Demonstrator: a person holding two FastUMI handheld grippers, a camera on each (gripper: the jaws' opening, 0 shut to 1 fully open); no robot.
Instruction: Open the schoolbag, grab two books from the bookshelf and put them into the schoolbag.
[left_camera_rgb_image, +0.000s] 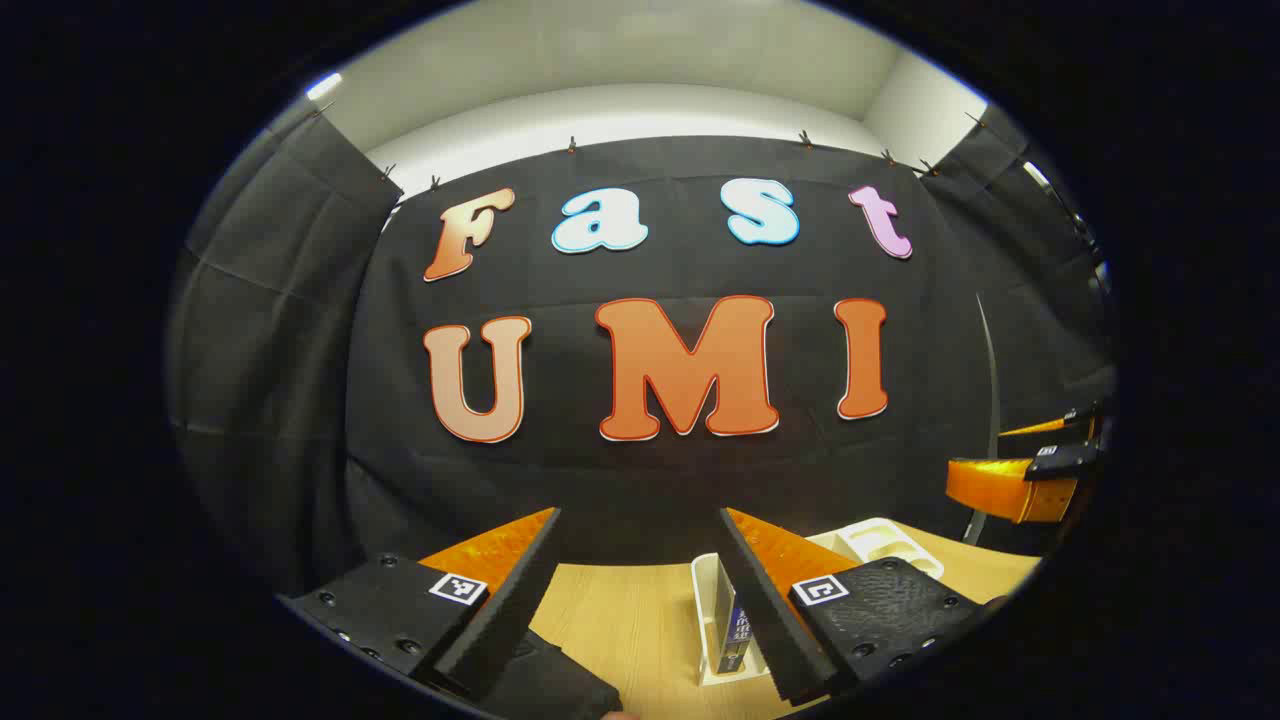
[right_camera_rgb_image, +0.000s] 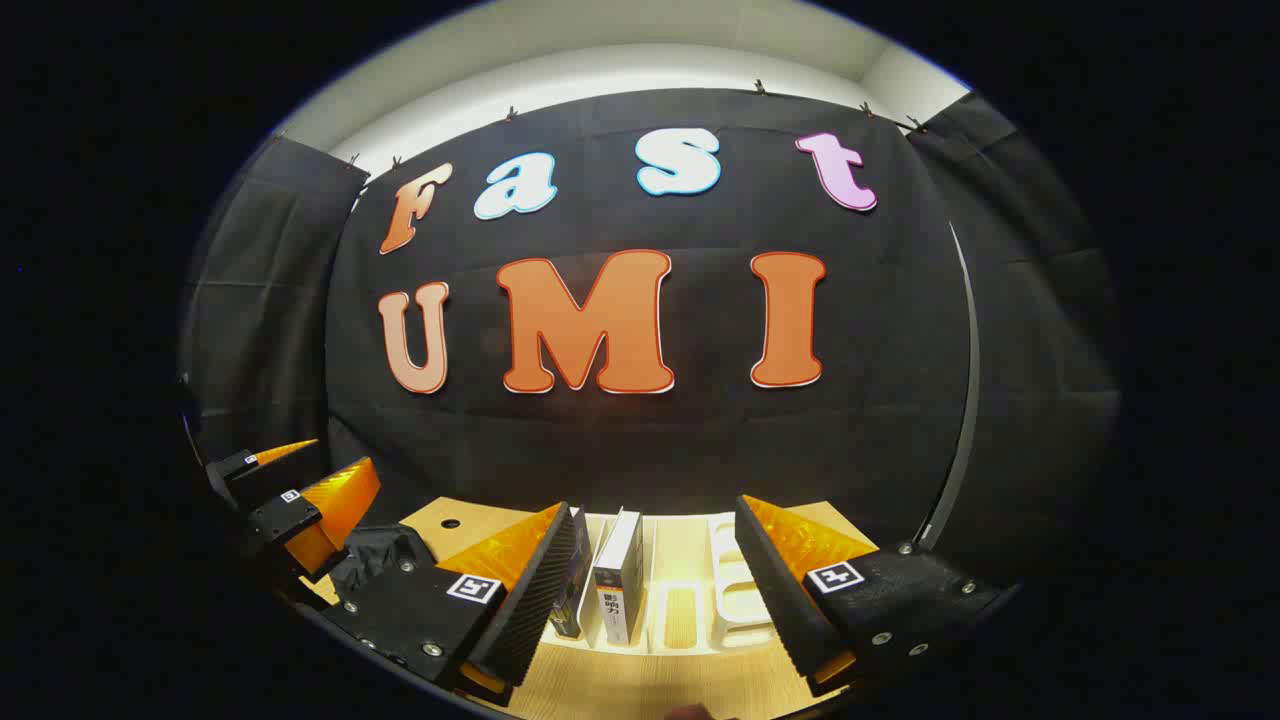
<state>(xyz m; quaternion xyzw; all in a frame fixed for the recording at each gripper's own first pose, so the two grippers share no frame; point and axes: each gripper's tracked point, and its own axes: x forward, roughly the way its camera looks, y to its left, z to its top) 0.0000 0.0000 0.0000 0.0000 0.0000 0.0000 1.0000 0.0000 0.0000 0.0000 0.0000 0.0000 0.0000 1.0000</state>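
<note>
**Layout of the booth table, seen from both tongs**

Right gripper view: the bookshelf (right_camera_rgb_image: 690, 600) stands on the table (right_camera_rgb_image: 640, 690), ahead between the right tongs (right_camera_rgb_image: 650, 590), with the booth wall behind it. Two books (right_camera_rgb_image: 620, 580) stand upright in its left compartments; the compartments to their right hold nothing. The schoolbag (right_camera_rgb_image: 385, 560) lies on the table left of the bookshelf, with the left tongs (right_camera_rgb_image: 300, 500) above it.

Left gripper view: the bookshelf (left_camera_rgb_image: 720, 620) sits ahead and right, behind the right finger of the left tongs (left_camera_rgb_image: 640, 590); the schoolbag (left_camera_rgb_image: 550, 680) lies at lower left. The right tongs (left_camera_rgb_image: 1030, 470) hang far right.
</note>
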